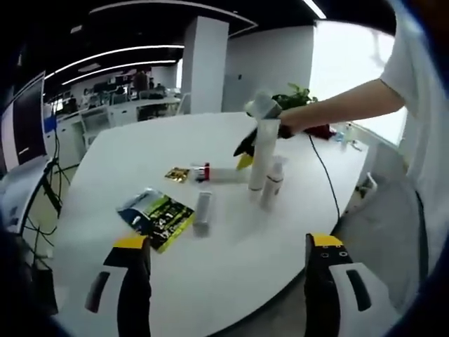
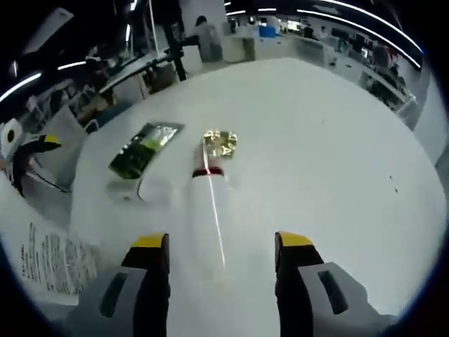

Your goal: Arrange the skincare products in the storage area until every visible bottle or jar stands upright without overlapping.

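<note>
White tube (image 2: 209,210) between right claw (image 2: 222,256) jaws

Bottles (image 1: 265,165) cluster mid-table (image 1: 231,274); near edge lies open.

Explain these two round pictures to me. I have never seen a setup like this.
There is no robot here. A person holds a hand tool with two jaws in each hand, and a fisheye camera rides on each tool.

The left gripper view looks past the left gripper, open and empty, across a white table. On it stand a tall white bottle and a smaller bottle. A small grey tube lies flat.

The right gripper view looks along the right gripper. Its jaws stand apart around a white tube with a red band, not closed on it. Beyond lie a gold sachet and a green packet.
</note>
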The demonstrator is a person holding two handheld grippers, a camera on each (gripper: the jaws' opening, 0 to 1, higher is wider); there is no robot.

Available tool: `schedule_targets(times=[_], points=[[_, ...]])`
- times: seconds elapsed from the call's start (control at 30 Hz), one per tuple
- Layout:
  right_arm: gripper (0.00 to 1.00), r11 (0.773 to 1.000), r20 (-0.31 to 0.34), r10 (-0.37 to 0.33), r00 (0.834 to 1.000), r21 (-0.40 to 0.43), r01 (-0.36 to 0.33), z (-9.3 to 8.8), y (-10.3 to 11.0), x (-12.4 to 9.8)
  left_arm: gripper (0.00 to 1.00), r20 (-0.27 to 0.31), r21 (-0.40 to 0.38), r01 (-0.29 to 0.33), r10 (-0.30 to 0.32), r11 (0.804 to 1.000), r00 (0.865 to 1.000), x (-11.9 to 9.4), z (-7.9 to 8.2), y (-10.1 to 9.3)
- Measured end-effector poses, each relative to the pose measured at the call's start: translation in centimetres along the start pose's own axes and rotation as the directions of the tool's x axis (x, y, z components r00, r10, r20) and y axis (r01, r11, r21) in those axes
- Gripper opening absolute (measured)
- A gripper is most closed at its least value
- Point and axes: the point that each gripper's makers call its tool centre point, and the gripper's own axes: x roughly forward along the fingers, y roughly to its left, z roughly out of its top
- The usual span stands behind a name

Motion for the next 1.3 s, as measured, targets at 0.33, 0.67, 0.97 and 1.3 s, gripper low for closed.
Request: schedule_targets(times=[0.33,0.67,0.97,1.3], points=[[0.54,0.997,-0.037,0.057,0.998,-0.055,-0.059,1.8,1.3,2.3,0.84,-0.008,-0.005,-0.006,0.006,1.0,1.0,0.0,-0.2,0.2],[0.42,0.988,-0.108,0.072,0.991,-0.131,-0.087,2.5,1.7,4.4,0.84,0.001,-0.007,-0.023,0.023,1.0,1.0,0.0,0.0,0.3],[0.3,0.966,-0.205,0.042,0.978,-0.24,-0.092,2.2,1.1,5.2,0.85,0.008,-0.017,-0.037,0.037,0.999,0.999,-0.1,0.3,0.5],[0.33,0.957,-0.33,0.012,0.944,-0.269,-0.106,1.4,1.1,6.0,0.84,-0.006,-0.012,-0.028,0.028,1.0,1.0,0.0,0.2,0.1]])
